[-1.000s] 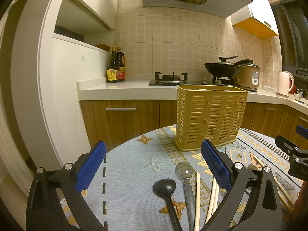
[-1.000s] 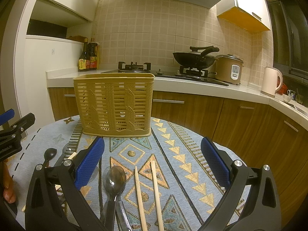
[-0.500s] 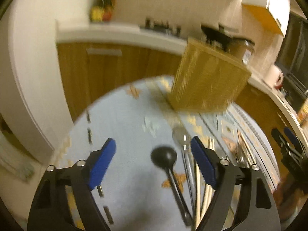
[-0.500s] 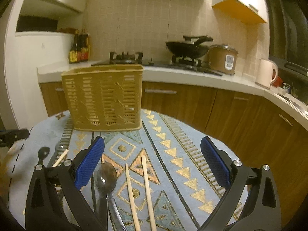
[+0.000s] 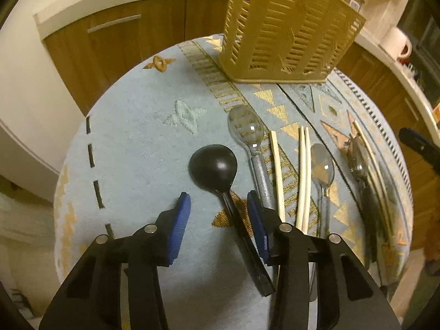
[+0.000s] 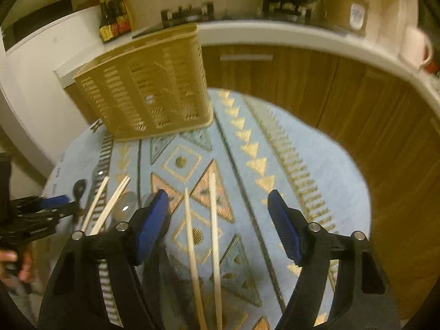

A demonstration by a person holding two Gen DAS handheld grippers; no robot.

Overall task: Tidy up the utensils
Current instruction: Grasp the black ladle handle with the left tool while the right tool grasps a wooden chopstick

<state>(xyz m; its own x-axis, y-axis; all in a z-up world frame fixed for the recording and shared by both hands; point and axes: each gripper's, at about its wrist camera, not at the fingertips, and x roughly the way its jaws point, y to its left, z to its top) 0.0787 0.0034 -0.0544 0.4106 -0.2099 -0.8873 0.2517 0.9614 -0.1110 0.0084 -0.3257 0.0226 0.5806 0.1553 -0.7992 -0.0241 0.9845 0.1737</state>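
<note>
My left gripper is open, low over the table, with the handle of a black ladle between its fingers. Clear spoons and pale chopsticks lie to its right. A tan slotted utensil basket stands at the far side and also shows in the right wrist view. My right gripper is open above two chopsticks that lie between its fingers. The left gripper shows at the left edge of that view.
The round table wears a blue patterned cloth. Wooden cabinets and a white counter with sauce bottles, a wok and a rice cooker ring it. A kettle stands at the right.
Both grippers have tilted down and dropped toward the table. The left one has narrowed around the black ladle's handle. The right one now hovers over the two chopsticks.
</note>
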